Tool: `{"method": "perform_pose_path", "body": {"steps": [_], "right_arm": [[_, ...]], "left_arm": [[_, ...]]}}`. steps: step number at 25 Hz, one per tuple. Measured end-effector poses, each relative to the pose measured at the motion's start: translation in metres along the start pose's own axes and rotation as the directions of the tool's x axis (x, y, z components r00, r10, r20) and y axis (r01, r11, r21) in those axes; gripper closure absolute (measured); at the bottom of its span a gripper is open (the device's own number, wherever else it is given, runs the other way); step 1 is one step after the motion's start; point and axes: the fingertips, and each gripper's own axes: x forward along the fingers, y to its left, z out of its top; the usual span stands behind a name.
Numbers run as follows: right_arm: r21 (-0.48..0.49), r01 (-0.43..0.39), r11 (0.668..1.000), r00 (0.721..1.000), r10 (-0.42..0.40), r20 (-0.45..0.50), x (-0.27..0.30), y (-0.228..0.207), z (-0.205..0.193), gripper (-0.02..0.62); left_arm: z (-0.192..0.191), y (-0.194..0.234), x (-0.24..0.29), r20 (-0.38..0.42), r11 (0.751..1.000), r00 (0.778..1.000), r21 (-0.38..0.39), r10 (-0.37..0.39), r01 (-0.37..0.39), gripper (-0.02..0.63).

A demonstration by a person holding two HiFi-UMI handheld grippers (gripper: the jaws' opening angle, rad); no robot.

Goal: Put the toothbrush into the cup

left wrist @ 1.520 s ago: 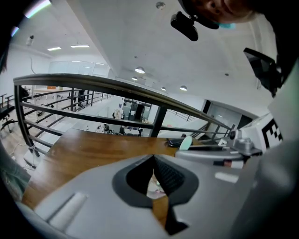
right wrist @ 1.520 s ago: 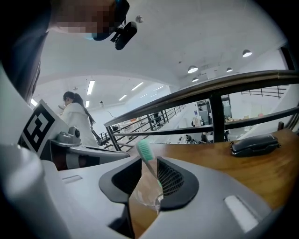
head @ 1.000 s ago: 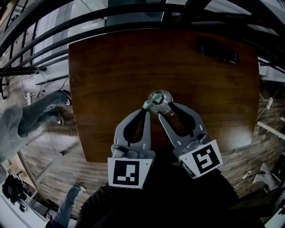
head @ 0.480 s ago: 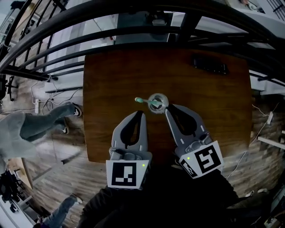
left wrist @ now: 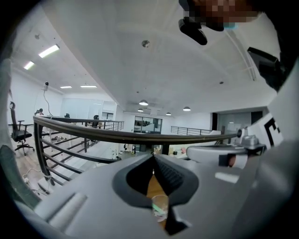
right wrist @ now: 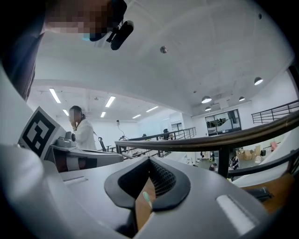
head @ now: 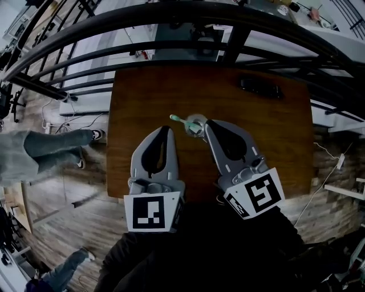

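A second ago the toothbrush (head: 178, 118) lay across the mouth of the cup (head: 195, 125) with the left gripper's (head: 166, 129) tips on its green head. Now it stands in the cup, free of both grippers. Both grippers were at the cup then and have since drawn back and up, and the table (head: 137, 97) fills less of the head view.

The toothbrush leans on the cup's rim, and its pale green head juts out toward 10 o'clock. The handle is down inside the clear cup and can hardly be made out. The cup stands upright near the middle of the brown table.

The left gripper sits at the cup's 8 o'clock. Its jaws are pressed together at the tips with nothing between them, and its own view shows the cup only through the gap behind the tips. The right gripper (head: 209, 124) is at the cup's 3 o'clock. Its jaws have just been closing and now meet, also on nothing.

A flat dark object (head: 260, 87) lies at the cup's 1 o'clock near the far edge. A black railing (head: 171, 17) curves beyond the table. A person's legs (head: 57, 142) show at 9 o'clock on the wooden floor.
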Motion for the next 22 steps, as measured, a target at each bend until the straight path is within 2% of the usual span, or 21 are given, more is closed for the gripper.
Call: {"method": "perform_pose_path", "body": {"steps": [8,22], "right_arm": [[-0.018,-0.009,1.0,1.0,0.01,0.029,-0.008,-0.001,0.007,0.597],[-0.011,-0.017,1.0,1.0,0.017,0.024,-0.007,0.001,0.004,0.597]], "left_arm": [[0.004,-0.008,-0.002,0.015,1.0,1.0,0.019,0.0,-0.001,0.598],[0.002,-0.009,-0.002,0.002,1.0,1.0,0.021,-0.004,0.004,0.598]]}}
